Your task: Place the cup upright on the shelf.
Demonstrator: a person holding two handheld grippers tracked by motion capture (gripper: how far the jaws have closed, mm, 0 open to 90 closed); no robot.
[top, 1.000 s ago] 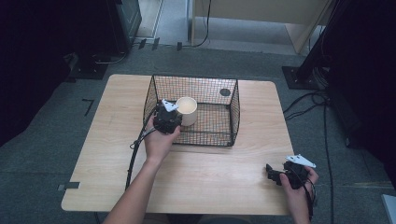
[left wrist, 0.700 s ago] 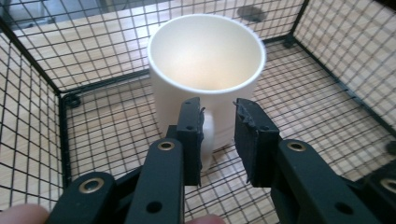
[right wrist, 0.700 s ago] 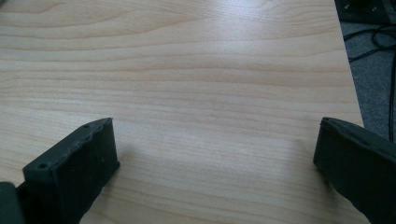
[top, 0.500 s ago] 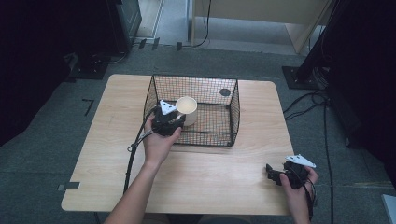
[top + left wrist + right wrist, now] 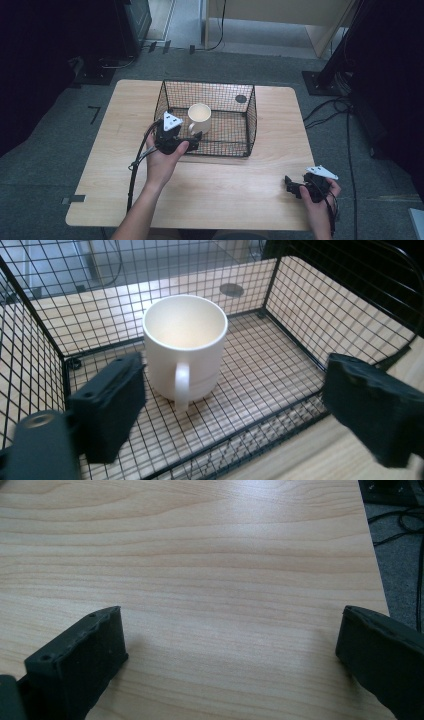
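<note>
A cream-white mug (image 5: 184, 347) stands upright inside a black wire basket (image 5: 250, 117), in the middle of the high view. The mug is plain and smooth, with a round open mouth, an empty pale inside and one loop handle. In the left gripper view the handle faces the camera, in the lower centre of the frame. I can read no brand, label or writing on the mug, on the basket or on the grippers.

The basket sits on the far half of a light wooden table (image 5: 225, 190). A small dark round spot (image 5: 241, 99) lies at the basket's far right corner in the high view; I cannot tell if it is on the table surface or on the mesh.

The left gripper (image 5: 250, 410) is at the near left edge of the basket, held by the left hand (image 5: 161, 161). Its jaws are spread wide. In its own view one jaw is at the lower left, inside the mesh, and the other at the right, over the near rim. The mug stands just beyond them, nearer to the left jaw, and touches neither.

The right gripper (image 5: 230, 665) is at the lower right of the high view, well apart from the basket, in the right hand (image 5: 320, 200). Its jaws are also spread wide, over bare wood.
</note>
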